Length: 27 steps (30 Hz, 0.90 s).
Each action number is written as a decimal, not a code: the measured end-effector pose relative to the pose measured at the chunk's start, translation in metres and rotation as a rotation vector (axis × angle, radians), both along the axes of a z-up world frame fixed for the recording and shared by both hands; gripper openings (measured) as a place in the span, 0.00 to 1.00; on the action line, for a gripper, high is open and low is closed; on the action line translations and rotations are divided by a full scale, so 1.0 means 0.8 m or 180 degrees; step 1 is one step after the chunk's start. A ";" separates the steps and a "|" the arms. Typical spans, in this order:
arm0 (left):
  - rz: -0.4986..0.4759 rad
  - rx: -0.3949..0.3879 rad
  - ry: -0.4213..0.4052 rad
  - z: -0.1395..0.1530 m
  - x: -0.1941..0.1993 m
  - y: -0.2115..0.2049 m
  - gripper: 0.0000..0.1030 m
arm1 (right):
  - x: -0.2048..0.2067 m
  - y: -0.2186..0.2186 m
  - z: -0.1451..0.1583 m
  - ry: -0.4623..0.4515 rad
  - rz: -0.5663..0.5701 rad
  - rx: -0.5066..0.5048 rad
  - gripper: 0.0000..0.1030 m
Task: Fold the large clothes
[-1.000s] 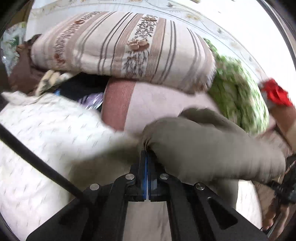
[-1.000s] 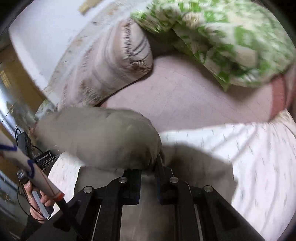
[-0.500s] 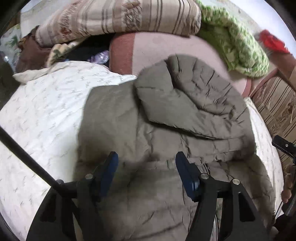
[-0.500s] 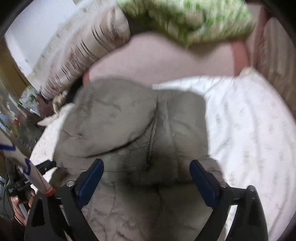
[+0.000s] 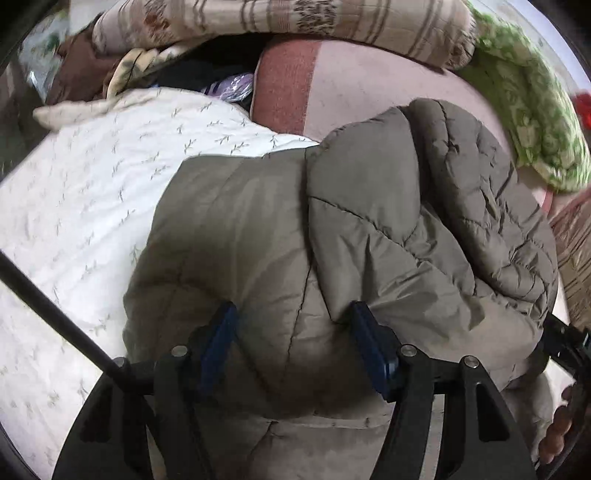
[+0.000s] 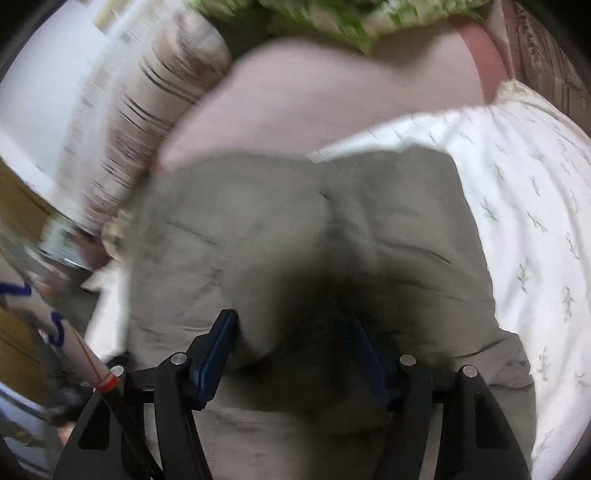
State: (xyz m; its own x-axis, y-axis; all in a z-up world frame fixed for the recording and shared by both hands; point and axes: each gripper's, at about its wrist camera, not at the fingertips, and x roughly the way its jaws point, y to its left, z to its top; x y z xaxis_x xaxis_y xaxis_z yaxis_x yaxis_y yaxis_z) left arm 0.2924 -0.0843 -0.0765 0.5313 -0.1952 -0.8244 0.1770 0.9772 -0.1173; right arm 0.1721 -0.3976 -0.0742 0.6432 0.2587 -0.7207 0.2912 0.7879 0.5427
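- Over the bed, the left gripper (image 5: 291, 332) hangs with its blue pads spread wide, nothing pinched; the right gripper (image 6: 291, 339) is likewise spread apart above the same cloth.
- Beneath both lies the grey-green puffer jacket (image 5: 332, 236), folded over on itself and resting on the white leaf-print sheet (image 5: 92, 206).
- Beyond it a pink bolster (image 5: 354, 88) meets the jacket's far edge.
- A striped blanket (image 5: 280, 14) and a green floral quilt (image 5: 532, 110) are piled behind.

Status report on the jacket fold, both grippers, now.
Left gripper open, right gripper open, both low over the jacket. Grey puffer jacket lies bunched on the white bedspread, part folded over. Nothing in the way.
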 end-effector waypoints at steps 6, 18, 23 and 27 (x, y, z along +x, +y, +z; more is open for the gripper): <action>0.0119 -0.0148 0.0087 0.023 -0.012 0.017 0.62 | -0.025 0.006 0.037 -0.0122 0.0018 -0.0024 0.71; 0.0443 -0.0125 -0.0030 0.048 -0.225 0.145 0.67 | -0.236 0.030 0.070 -0.0395 0.0008 -0.0039 0.93; 0.0556 0.0079 -0.0109 0.039 -0.288 0.201 0.68 | -0.316 0.013 0.059 -0.0044 -0.0252 -0.0227 0.93; 0.0555 0.0197 0.0068 0.020 -0.303 0.220 0.68 | -0.357 -0.016 0.049 0.0226 -0.0595 -0.0157 0.93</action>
State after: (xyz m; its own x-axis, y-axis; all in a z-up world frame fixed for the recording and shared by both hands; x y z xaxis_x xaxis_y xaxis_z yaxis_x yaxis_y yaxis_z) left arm 0.0500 0.0917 -0.0603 0.5349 -0.0502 -0.8434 0.0023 0.9983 -0.0580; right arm -0.1137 -0.4101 -0.0348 0.6237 0.1029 -0.7748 0.4710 0.7417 0.4776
